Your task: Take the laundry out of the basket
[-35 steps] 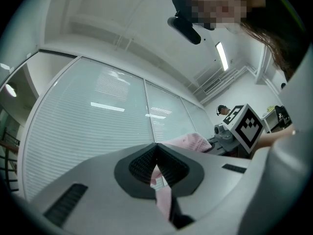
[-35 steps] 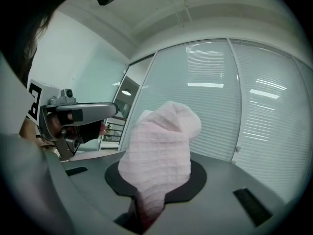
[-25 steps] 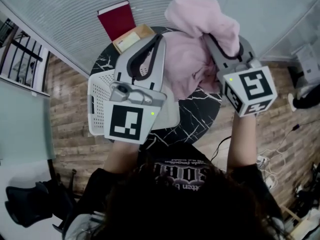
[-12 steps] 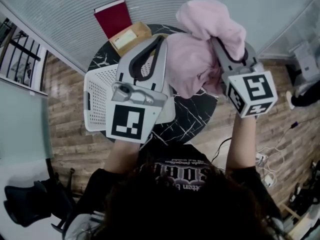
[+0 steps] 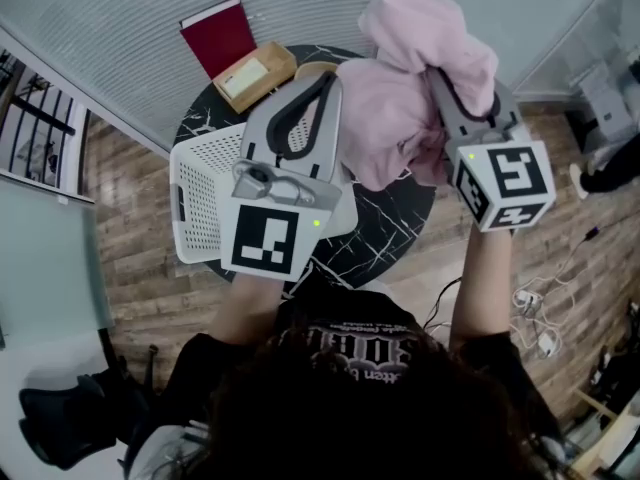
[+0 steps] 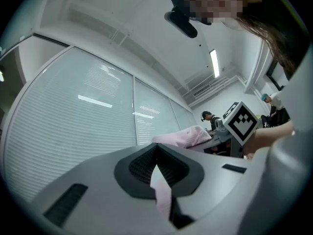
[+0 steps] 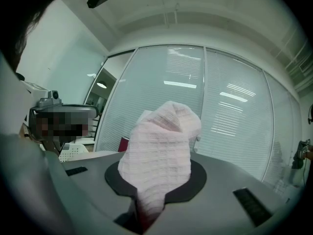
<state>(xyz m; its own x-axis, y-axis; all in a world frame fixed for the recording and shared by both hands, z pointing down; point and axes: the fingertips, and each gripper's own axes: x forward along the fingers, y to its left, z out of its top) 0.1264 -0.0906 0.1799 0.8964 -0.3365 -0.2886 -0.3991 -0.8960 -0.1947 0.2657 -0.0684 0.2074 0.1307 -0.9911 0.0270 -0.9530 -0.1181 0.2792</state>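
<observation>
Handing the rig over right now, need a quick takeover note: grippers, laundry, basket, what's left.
Left hand-held gripper: shut on an edge of the pink cloth.
Right hand-held gripper: shut on a thick bunch of the same cloth.
Cloth: out of the white basket, held up over the black table.
Basket: on the table, inside mostly hidden.
Left: lay the cloth down, then check the basket for more.

An office, judging by its blind-covered glass partitions and ceiling strip light
</observation>
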